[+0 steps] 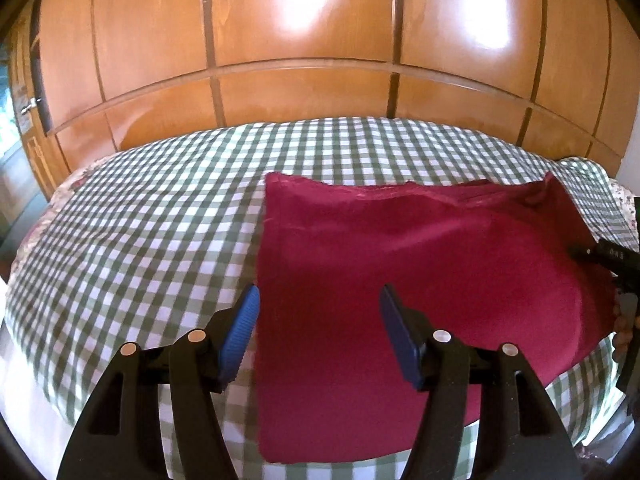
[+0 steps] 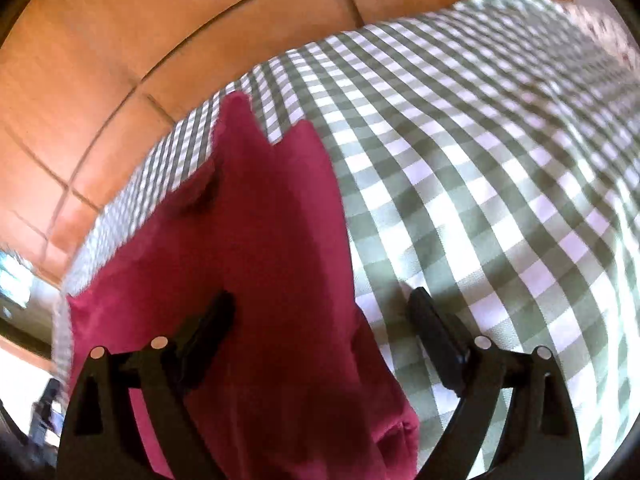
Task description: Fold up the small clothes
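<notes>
Flat on the green-and-white checked bedspread lies the dark red cloth, folded into a rough rectangle with a frayed far edge that runs along the side nearest the wooden wardrobe. Measured from that wardrobe, the cloth sits on the right half of the bed, its near edge reaching almost to the bed's front border.

Above the cloth's near left corner hangs the left gripper, its blue-padded jaws spread wide apart and holding nothing; the left pad is over the checked cover just beside the cloth's edge, the right pad over the red fabric.

Seen from the right wrist, the right gripper straddles the cloth's right edge, jaws likewise spread and empty: one black finger above the red fabric, the other above the checked bedspread. Part of this view is blurred.
</notes>
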The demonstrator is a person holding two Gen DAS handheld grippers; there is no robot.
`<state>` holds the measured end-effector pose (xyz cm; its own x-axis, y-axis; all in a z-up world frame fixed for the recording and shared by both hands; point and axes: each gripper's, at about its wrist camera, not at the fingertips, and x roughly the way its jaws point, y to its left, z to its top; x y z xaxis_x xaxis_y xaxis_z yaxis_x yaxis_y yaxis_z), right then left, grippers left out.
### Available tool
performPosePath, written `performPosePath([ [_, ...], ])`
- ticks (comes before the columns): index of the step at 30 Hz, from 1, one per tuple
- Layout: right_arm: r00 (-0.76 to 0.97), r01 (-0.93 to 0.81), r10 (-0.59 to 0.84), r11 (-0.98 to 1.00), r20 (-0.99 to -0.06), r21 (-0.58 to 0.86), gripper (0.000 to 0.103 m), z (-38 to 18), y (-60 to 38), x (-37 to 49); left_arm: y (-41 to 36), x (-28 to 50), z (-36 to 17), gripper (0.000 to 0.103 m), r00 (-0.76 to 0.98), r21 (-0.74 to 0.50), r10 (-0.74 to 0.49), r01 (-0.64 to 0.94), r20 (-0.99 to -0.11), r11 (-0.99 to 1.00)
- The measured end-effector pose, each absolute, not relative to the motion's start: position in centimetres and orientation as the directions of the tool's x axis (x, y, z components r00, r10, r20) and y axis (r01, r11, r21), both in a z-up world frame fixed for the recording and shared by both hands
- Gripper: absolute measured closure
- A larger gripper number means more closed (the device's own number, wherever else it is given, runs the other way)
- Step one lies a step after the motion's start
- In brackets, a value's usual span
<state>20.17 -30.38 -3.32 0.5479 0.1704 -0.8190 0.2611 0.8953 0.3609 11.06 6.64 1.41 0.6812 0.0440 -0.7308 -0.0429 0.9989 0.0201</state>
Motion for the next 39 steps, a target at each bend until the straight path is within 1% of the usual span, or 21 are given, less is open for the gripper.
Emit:
performPosePath([
  [2, 0.558, 0.253, 0.149, 0.906, -0.816, 0.338, 0.014, -3.3, -29.9, 19.9, 7.7, 10.8, 1.4, 0.042, 0.682, 0.025, 0.074, -0.082, -0.727, 0.996],
  [4, 0.561, 0.257, 0.142, 0.907, -0.816, 0.335, 0.014, -3.3, -29.6, 19.9, 9.8, 10.6, 1.0, 0.042, 0.663, -0.015, 0.087, -0.147, -0.744, 0.989],
  [8, 0.560, 0.265, 0.157, 0.896, -0.813, 0.355, 0.015, -3.0, -30.1, 19.5, 14.1, 9.8, -0.9, 0.042, 0.596, -0.158, 0.015, -0.237, -0.803, 0.959],
  [10, 0.575, 0.281, 0.140, 0.892, -0.806, 0.355, 0.016, -2.1, -31.0, 18.6, 15.6, 8.9, -1.4, 0.042, 0.592, -0.205, -0.011, -0.261, -0.806, 0.943],
  [12, 0.623, 0.265, 0.123, 0.896, -0.773, 0.357, 0.021, -0.2, -31.4, 16.9, 16.6, 8.0, -1.5, 0.042, 0.606, -0.227, -0.017, -0.272, -0.795, 0.935],
  [14, 0.651, 0.234, 0.111, 0.912, -0.751, 0.337, 0.040, 1.1, -31.2, 15.7, 17.4, 7.4, -1.6, 0.042, 0.617, -0.270, -0.043, -0.279, -0.786, 0.922],
  [15, 0.661, 0.210, 0.100, 0.927, -0.743, 0.311, 0.047, 1.9, -30.9, 15.0, 17.9, 7.2, -1.5, 0.042, 0.627, -0.305, -0.070, -0.277, -0.776, 0.911],
  [16, 0.665, 0.187, 0.096, 0.939, -0.741, 0.289, 0.059, 2.4, -30.6, 14.6, 18.1, 7.3, -1.4, 0.042, 0.633, -0.327, -0.087, -0.274, -0.770, 0.904],
  [17, 0.665, 0.163, 0.095, 0.949, -0.741, 0.268, 0.066, 2.7, -30.2, 14.2, 18.2, 7.7, -1.4, 0.042, 0.633, -0.338, -0.096, -0.273, -0.768, 0.901],
  [20, 0.667, 0.147, 0.075, 0.962, -0.741, 0.230, 0.077, 3.0, -29.2, 13.5, 17.9, 8.5, -1.1, 0.046, 0.632, -0.414, -0.178, -0.247, -0.754, 0.876],
  [21, 0.670, 0.141, 0.071, 0.965, -0.739, 0.222, 0.078, 3.0, -28.9, 13.4, 17.7, 8.9, -1.0, 0.046, 0.631, -0.440, -0.207, -0.237, -0.747, 0.866],
  [22, 0.672, 0.127, 0.079, 0.967, -0.736, 0.220, 0.078, 3.0, -28.4, 13.6, 17.5, 9.2, -0.9, 0.049, 0.632, -0.452, -0.221, -0.230, -0.743, 0.862],
  [23, 0.670, 0.112, 0.092, 0.969, -0.737, 0.222, 0.078, 2.9, -28.1, 13.6, 17.1, 9.8, -0.7, 0.056, 0.632, -0.454, -0.229, -0.219, -0.740, 0.864],
  [25, 0.652, 0.090, 0.095, 0.975, -0.752, 0.202, 0.078, 2.3, -27.1, 14.1, 16.5, 10.5, -0.6, 0.057, 0.630, -0.435, -0.220, -0.207, -0.745, 0.876],
  [27, 0.604, 0.107, 0.078, 0.978, -0.793, 0.178, 0.078, 0.7, -27.0, 15.0, 15.5, 11.3, -1.0, 0.057, 0.605, -0.402, -0.209, -0.202, -0.768, 0.893],
  [28, 0.585, 0.120, 0.072, 0.977, -0.808, 0.174, 0.078, -0.1, -27.2, 15.5, 15.0, 11.6, -1.4, 0.057, 0.586, -0.371, -0.192, -0.201, -0.787, 0.907],
  [29, 0.567, 0.138, 0.070, 0.974, -0.821, 0.179, 0.079, -0.9, -27.5, 15.7, 14.2, 12.0, -2.1, 0.057, 0.557, -0.290, -0.127, -0.214, -0.821, 0.933],
  [30, 0.564, 0.145, 0.077, 0.971, -0.822, 0.190, 0.079, -1.3, -27.8, 15.8, 14.1, 12.1, -2.8, 0.057, 0.544, -0.265, -0.108, -0.219, -0.832, 0.939],
  [34, 0.572, 0.151, 0.095, 0.964, -0.814, 0.218, 0.079, -1.8, -28.4, 16.0, 13.5, 11.9, -3.2, 0.056, 0.550, -0.193, -0.042, -0.220, -0.834, 0.956],
  [36, 0.579, 0.151, 0.102, 0.962, -0.809, 0.229, 0.078, -1.9, -28.4, 15.9, 13.5, 11.5, -2.7, 0.056, 0.558, -0.192, -0.032, -0.232, -0.829, 0.954],
  [39, 0.585, 0.148, 0.128, 0.954, -0.801, 0.261, 0.072, -1.4, -28.7, 15.6, 13.3, 10.4, -1.4, 0.057, 0.579, -0.156, 0.015, -0.244, -0.815, 0.957],
])
